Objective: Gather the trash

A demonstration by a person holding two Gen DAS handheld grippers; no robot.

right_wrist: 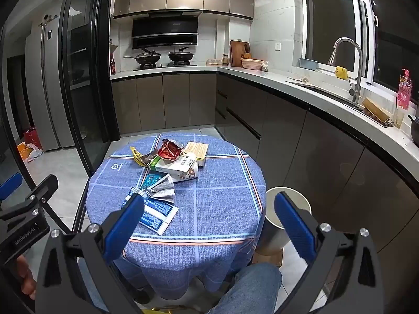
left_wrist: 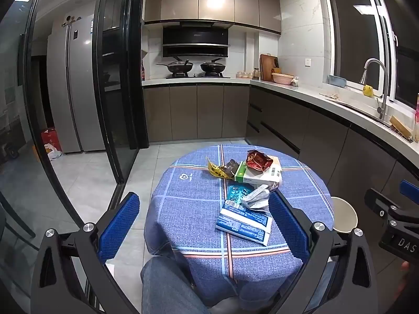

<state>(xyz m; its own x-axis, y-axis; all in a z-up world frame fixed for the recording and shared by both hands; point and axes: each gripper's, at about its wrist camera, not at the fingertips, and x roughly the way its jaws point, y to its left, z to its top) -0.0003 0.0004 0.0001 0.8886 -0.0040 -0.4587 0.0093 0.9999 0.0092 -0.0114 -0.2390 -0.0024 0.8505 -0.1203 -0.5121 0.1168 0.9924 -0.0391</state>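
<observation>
left gripper [left_wrist: 204, 225]: fingers spread wide, nothing between the pads; it hangs short of the table's near edge, tilted down toward the litter.
right gripper [right_wrist: 209, 219]: fingers spread wide and empty too; it hangs short of the table's near right edge.
person: a jeans-clad knee [right_wrist: 248, 285] sits under the near edge of the table.
table [left_wrist: 188, 209]: small and round, under a blue checked cloth, carrying all the trash.
nearest trash: a blue and white sachet [left_wrist: 243, 222] lies flat just ahead of the left gripper, toward its right finger, long axis running left to right and slightly slanted.
next back: a crumpled silver wrapper [left_wrist: 255, 198] rests on a teal blister pack [left_wrist: 237, 192].
far pile: a green and white carton [left_wrist: 258, 175] with a red foil wrapper [left_wrist: 259, 161] on top; a yellow wrapper [left_wrist: 216, 168] lies to its left.
bin: a pale trash can [right_wrist: 288, 209] stands on the floor beside the table's right side, showing between the right fingers.
key relation: judged from both views, the sachet is nearer the left gripper and the bin nearer the right; a grasp across the sachet's short side looks simplest.
</observation>
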